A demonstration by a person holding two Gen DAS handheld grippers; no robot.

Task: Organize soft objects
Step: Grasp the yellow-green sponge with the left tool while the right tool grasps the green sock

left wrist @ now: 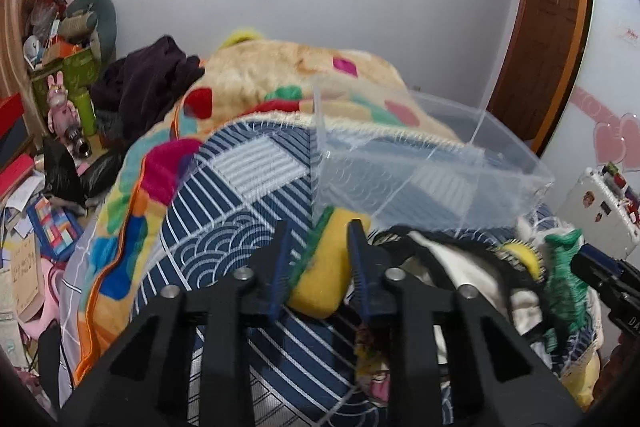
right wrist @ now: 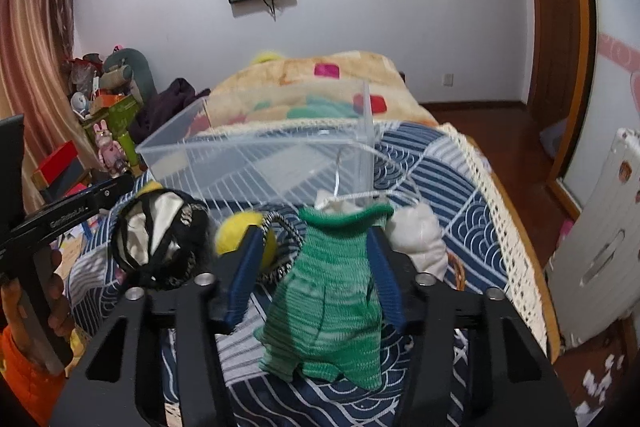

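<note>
Fingers (right wrist: 384, 279) of right hand-held gripper (right wrist: 312, 267) (parted) flank green knit cloth (right wrist: 332, 307).

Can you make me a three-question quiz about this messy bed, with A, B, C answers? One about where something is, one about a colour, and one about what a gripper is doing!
1. Where is the clear plastic box?
A. on the bed
B. on the floor
C. on a shelf

2. What colour is the knitted cloth between the right gripper's fingers?
A. red
B. green
C. purple

3. The left gripper is
A. far from everything
B. holding a bottle
C. around a yellow sponge

Answers: 1 A, it sits on the blue patterned bedspread. 2 B, it is green all over. 3 C, the sponge lies between its fingers.
</note>
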